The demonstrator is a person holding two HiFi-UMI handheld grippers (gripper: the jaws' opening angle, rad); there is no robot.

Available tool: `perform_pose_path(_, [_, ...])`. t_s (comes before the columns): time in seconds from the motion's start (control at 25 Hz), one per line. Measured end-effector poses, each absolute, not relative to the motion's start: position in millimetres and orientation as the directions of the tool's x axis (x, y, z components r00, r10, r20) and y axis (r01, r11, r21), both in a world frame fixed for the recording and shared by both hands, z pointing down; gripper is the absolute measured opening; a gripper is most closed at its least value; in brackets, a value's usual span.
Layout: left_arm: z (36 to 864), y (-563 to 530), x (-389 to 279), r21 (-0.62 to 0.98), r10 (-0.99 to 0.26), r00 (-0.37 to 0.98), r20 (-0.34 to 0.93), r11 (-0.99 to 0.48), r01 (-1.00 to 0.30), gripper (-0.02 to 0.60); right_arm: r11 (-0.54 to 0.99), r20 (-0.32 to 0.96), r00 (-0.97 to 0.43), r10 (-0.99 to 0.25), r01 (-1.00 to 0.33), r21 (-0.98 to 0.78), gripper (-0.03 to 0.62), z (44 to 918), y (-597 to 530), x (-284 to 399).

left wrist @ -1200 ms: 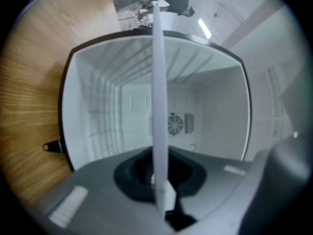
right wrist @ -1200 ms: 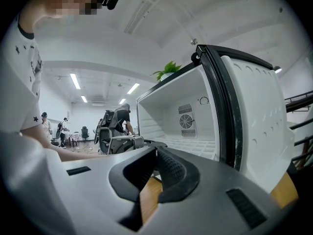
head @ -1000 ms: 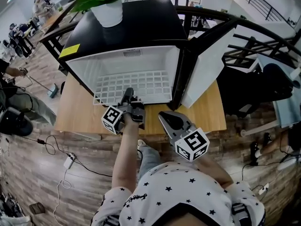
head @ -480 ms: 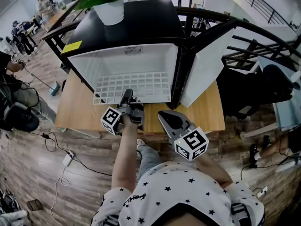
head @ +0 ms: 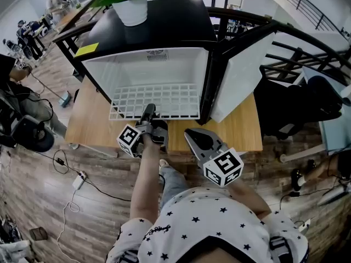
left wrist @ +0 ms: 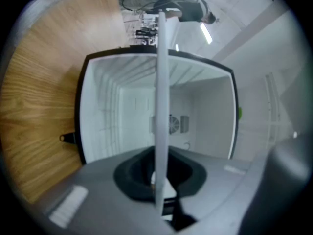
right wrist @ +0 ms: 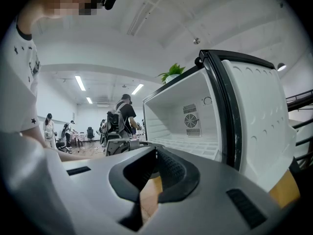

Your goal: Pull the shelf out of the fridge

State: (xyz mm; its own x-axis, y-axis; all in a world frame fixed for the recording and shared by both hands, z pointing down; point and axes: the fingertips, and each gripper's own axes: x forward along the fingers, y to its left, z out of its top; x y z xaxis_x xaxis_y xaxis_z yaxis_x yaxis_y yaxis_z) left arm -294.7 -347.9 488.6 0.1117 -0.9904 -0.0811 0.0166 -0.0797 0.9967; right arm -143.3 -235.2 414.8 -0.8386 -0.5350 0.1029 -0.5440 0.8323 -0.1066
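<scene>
A black mini fridge [head: 164, 29] stands on the wooden table [head: 90, 122] with its white inside showing and its door [head: 241, 75] swung open to the right. The white wire shelf [head: 164, 97] lies on the fridge's floor. My left gripper [head: 148, 113] is shut on the shelf's front edge. In the left gripper view the shelf [left wrist: 162, 92] runs edge-on as a white strip out of the left gripper [left wrist: 159, 182]. My right gripper [head: 190, 134] hovers over the table's front edge, right of the left one, jaws together and nothing in them. In its own view the right gripper [right wrist: 155, 156] points at the fridge [right wrist: 181, 109].
A white pot with a green plant [head: 132, 10] sits on top of the fridge. The open door [right wrist: 257, 116] blocks the right side. Black railings [head: 307, 53] stand at the right. People [head: 19, 111] and cables [head: 71, 179] are on the floor at the left.
My left gripper has drawn a little toward me with the shelf's front edge in it. The right gripper has stayed where it was.
</scene>
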Motion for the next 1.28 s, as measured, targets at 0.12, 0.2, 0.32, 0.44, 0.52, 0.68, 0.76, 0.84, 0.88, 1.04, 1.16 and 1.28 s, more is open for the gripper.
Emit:
perform_pose_path(0.12, [489, -342, -293, 0.996, -0.99, 0.115, -0.083, -0.081, 0.022, 0.032, 0.836, 0.102, -0.843, -0.529, -0.538, -0.108, 0.023, 415, -231, -143])
perform_pose_path(0.2, [489, -338, -293, 0.996, -0.99, 0.116, -0.085, -0.083, 0.022, 0.032, 0.837, 0.099, -0.844, -0.527, -0.536, -0.109, 0.023, 414, -228, -143])
perform_pose_path(0.32, [488, -333, -294, 0.996, -0.99, 0.113, -0.085, -0.083, 0.024, 0.032, 0.84, 0.098, -0.846, -0.524, -0.532, -0.108, 0.023, 412, -225, -143])
perform_pose_path(0.44, [490, -327, -294, 0.996, -0.99, 0.11, -0.083, -0.081, 0.026, 0.032, 0.843, 0.096, -0.849, -0.519, -0.527, -0.107, 0.023, 411, -222, -143])
perform_pose_path(0.52, [490, -325, -295, 0.996, -0.99, 0.113, -0.086, -0.083, 0.031, 0.032, 0.844, 0.093, -0.851, -0.517, -0.525, -0.107, 0.023, 411, -222, -142])
perform_pose_path(0.68, [491, -319, -292, 0.996, -0.989, 0.12, -0.091, -0.088, 0.027, 0.032, 0.849, 0.087, -0.855, -0.511, -0.518, -0.107, 0.023, 412, -217, -140])
perform_pose_path(0.76, [492, -313, -290, 0.995, -0.989, 0.115, -0.095, -0.092, 0.036, 0.032, 0.851, 0.084, -0.858, -0.507, -0.514, -0.106, 0.023, 413, -212, -138])
perform_pose_path(0.84, [492, -308, -288, 0.995, -0.989, 0.112, -0.097, -0.093, 0.042, 0.032, 0.853, 0.082, -0.86, -0.504, -0.511, -0.107, 0.023, 413, -208, -137])
perform_pose_path(0.88, [493, -304, -287, 0.995, -0.989, 0.113, -0.096, -0.092, 0.039, 0.032, 0.854, 0.081, -0.861, -0.502, -0.509, -0.108, 0.023, 413, -206, -136])
perform_pose_path(1.04, [503, -282, -284, 0.988, -0.986, 0.11, -0.123, -0.112, 0.104, 0.032, 0.858, 0.08, -0.865, -0.495, -0.501, -0.111, 0.023, 415, -200, -132])
perform_pose_path(1.16, [498, -264, -276, 0.975, -0.979, 0.095, -0.18, -0.165, 0.148, 0.032, 0.862, 0.072, -0.869, -0.49, -0.495, -0.108, 0.023, 415, -188, -122])
perform_pose_path(1.28, [494, -252, -271, 0.979, -0.981, 0.085, -0.175, -0.164, 0.118, 0.032, 0.869, 0.068, -0.876, -0.478, -0.483, -0.104, 0.023, 413, -177, -116])
